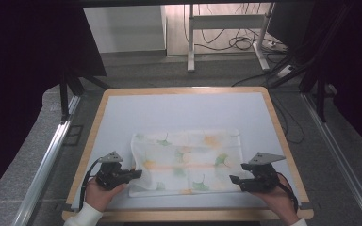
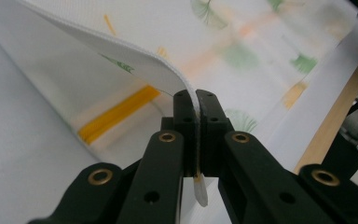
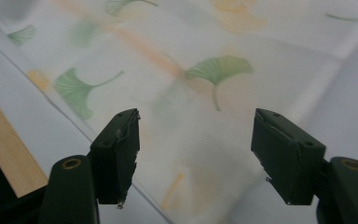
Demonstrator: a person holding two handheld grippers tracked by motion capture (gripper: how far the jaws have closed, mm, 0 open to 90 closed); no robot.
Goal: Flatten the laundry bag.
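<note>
White tabletop bearing a leaf-printed cloth near the front edge. Left gripper pinches its lifted corner; right gripper hovers wide open, empty. Folding apparently just begun; right corner ungrasped.

Cloth: white, printed with green and pale orange ginkgo-leaf motifs plus a faint orange stripe across the middle; underside of lifted edge white, with a bright yellow-orange bar. Left gripper and right gripper: black jaws, brass-coloured pivot pins. Table: pale blue-white top, light wood rim. Grey three-cornered plates on both grippers. Sleeve white.
</note>
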